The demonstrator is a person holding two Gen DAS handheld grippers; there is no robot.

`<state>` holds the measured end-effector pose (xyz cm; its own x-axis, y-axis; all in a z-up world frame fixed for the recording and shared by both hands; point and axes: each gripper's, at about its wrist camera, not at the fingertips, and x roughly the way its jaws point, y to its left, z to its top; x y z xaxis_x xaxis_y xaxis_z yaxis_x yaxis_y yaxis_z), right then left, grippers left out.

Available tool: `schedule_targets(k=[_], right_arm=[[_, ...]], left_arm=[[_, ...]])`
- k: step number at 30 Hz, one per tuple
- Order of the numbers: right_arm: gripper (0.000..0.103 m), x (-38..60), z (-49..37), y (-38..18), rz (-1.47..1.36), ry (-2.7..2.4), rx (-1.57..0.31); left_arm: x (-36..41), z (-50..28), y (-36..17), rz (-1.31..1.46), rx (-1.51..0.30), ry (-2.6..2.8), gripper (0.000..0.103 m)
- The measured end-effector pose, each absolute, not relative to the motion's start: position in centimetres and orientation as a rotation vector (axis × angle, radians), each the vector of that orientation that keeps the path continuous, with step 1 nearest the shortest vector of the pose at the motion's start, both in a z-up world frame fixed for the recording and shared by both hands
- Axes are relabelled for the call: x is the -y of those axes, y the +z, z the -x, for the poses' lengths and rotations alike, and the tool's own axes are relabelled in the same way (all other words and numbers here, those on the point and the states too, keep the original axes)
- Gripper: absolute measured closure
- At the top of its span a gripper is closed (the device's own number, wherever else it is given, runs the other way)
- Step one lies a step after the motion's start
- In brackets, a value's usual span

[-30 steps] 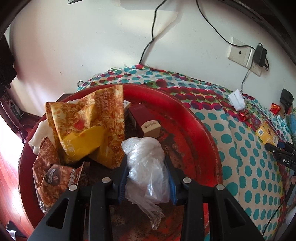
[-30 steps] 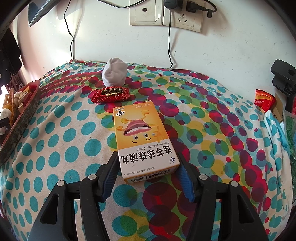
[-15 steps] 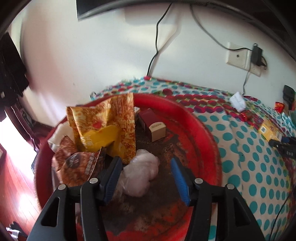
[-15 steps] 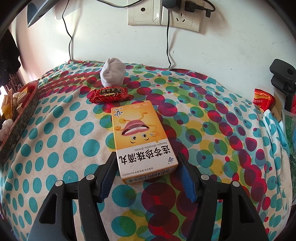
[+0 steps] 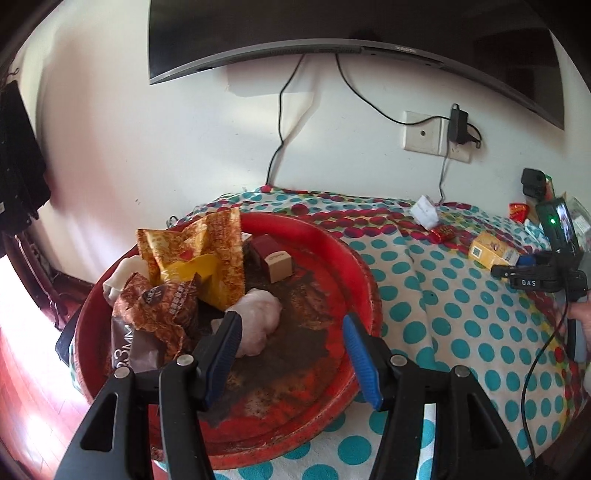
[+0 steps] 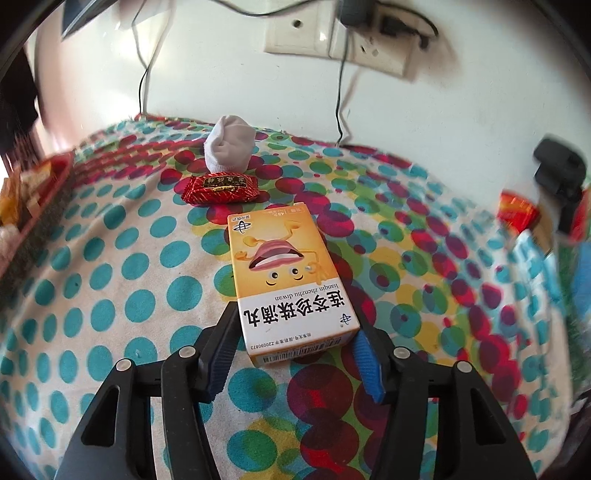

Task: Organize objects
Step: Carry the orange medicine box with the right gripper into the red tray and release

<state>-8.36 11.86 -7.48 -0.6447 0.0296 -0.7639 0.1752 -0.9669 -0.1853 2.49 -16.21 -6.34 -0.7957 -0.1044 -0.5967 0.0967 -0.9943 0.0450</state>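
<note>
Lying between right gripper (image 6: 293, 325) fingers: orange box (image 6: 286, 280).

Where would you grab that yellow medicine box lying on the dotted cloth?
Across its two long side edges near the barcode end, coming from that end. The yellow medicine box lies flat, lengthwise toward the right gripper, whose blue pads already flank its narrow width.

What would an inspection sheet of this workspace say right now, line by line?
Surface: dotted tablecloth.
Job's things: red tray holds plastic bag and snack wrappers; yellow box, red candy and white sock lie on the cloth.
Clutter: nothing seen.
Grippers: left gripper open, empty, jaws just opening; right gripper just closing around the box.
Cables: wall cables.
Surroundings: wall socket, screen.
</note>
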Motion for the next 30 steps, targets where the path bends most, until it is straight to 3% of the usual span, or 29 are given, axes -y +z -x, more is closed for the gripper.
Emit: schedule_targets(k=[5, 18, 30], right_arm=[[0.049, -11.3, 8.1, -7.4, -1.272, -2.774, -0.451], [0.049, -8.6, 7.1, -6.3, -1.3, -2.837, -0.435], [0.049, -1.9, 5.2, -2.8, -1.19, -2.696, -0.277]], left_arm=[[16.9, -2.3, -6.7, -0.965, -0.011, -2.875, 0.045], [18.6, -2.2, -6.9, -0.975, -0.137, -2.864, 0.045], [20.1, -1.8, -7.1, -0.991, -0.283, -2.841, 0.045]])
